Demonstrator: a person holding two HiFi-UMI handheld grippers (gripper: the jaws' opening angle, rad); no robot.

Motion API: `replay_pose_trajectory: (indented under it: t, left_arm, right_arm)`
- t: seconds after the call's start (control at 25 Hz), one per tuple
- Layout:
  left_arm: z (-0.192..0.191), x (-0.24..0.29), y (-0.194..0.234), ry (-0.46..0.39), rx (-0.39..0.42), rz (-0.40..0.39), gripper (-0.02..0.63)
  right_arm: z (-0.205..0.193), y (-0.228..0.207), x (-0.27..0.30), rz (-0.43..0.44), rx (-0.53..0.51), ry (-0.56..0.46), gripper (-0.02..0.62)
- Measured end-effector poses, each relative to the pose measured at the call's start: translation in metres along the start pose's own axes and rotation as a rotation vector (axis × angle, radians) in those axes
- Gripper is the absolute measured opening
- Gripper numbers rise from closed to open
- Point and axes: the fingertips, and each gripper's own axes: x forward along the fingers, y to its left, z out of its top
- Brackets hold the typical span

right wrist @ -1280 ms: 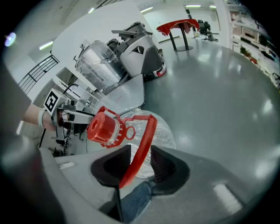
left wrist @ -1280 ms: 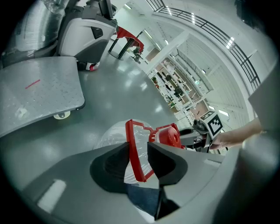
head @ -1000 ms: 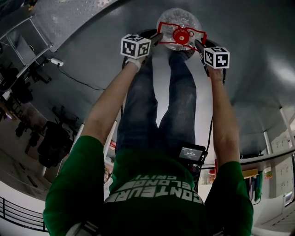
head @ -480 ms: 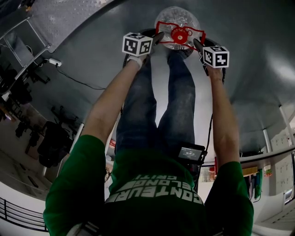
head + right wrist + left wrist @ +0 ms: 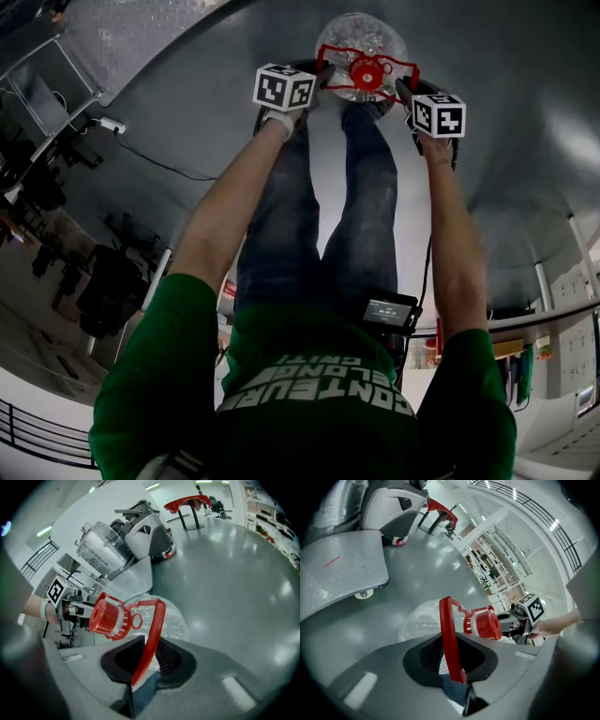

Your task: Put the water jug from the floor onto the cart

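A clear water jug (image 5: pixel 349 36) with a red cap (image 5: pixel 367 71) stands on the grey floor just beyond the person's feet. Its red handle (image 5: pixel 451 639) runs straight through my left gripper (image 5: pixel 451 657), whose jaws have just been closing and now press on that bar. On the other side, the same handle (image 5: pixel 152 634) sits between the jaws of my right gripper (image 5: pixel 147 662), which have also just been closing onto it. In the head view my left gripper (image 5: pixel 322 77) and right gripper (image 5: pixel 403 90) flank the cap.
The cart's flat grey deck (image 5: pixel 342 569) on a caster lies close behind the jug. A grey machine carrying another clear jug (image 5: pixel 101 545) stands past it, with a red table (image 5: pixel 187 501) farther off. A cable (image 5: pixel 150 159) crosses the floor at left.
My left gripper edged slightly in toward the jug's handle. The right gripper stayed where it was. The jug has not left the floor.
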Motion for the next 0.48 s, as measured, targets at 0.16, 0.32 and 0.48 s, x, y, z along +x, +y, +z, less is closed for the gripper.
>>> replay_pose_trajectory:
  t: [0.16,0.32,0.48]
  left_arm:
    - [-0.0035,0.0011,-0.0033,0.015,-0.077,-0.030,0.052]
    - [-0.0006,0.0003,-0.0061,0.003,-0.094,-0.030,0.046]
    - [0.0002,-0.0001,-0.0098,-0.001,-0.086,-0.035,0.048]
  right_arm:
    - [0.0059,0.0016,-0.0028,0.000,0.093,-0.028,0.037]
    - [0.0064,0.0027,-0.0042,0.010,0.122,-0.044,0.029]
    - [0.0080,0.0055,-0.0068,0.012,0.119,-0.044,0.031]
